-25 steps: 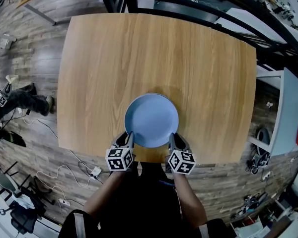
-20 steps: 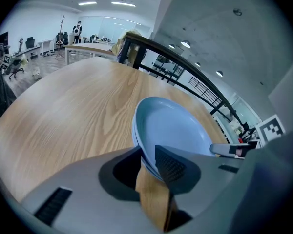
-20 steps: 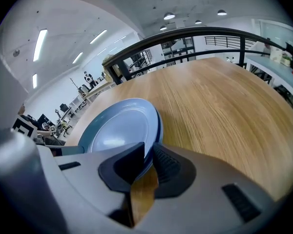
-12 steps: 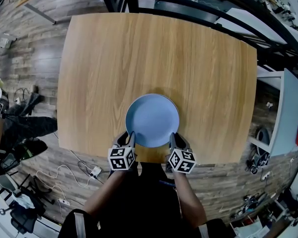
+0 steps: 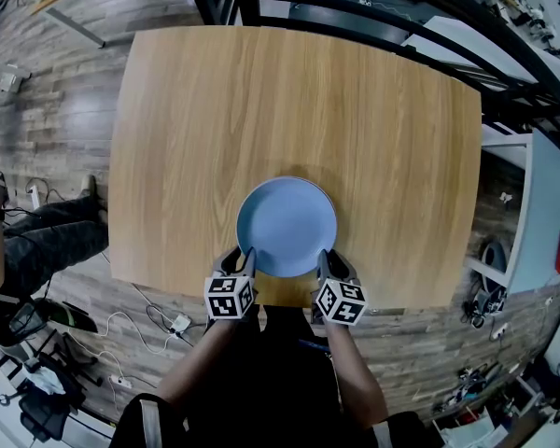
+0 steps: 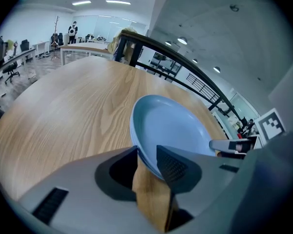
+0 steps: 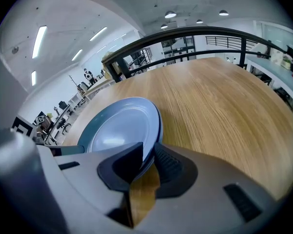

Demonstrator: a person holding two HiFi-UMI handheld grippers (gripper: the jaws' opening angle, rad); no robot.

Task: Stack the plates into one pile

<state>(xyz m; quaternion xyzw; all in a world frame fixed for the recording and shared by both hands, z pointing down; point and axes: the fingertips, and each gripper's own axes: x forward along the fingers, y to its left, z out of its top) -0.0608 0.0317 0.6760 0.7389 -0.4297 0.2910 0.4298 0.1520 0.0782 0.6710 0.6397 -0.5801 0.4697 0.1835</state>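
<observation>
A pile of light blue plates (image 5: 287, 227) rests on the wooden table (image 5: 289, 91) close to its near edge; stacked rims show in the left gripper view (image 6: 171, 126) and the right gripper view (image 7: 119, 128). My left gripper (image 5: 245, 258) sits at the pile's near-left rim. Its jaws have just been opening, and the rim lies between them (image 6: 147, 157) without being pinched. My right gripper (image 5: 323, 259) is at the near-right rim, its jaws (image 7: 149, 161) closed on the plate edge, one pad above it and one below.
The table's front edge (image 5: 261, 292) runs just under both grippers. A black railing (image 5: 373, 12) borders the far side. A person's legs (image 5: 47, 231) and loose cables (image 5: 121, 329) lie on the floor to the left.
The plates and both grippers keep their places. The person's legs on the floor at the left have shifted.
</observation>
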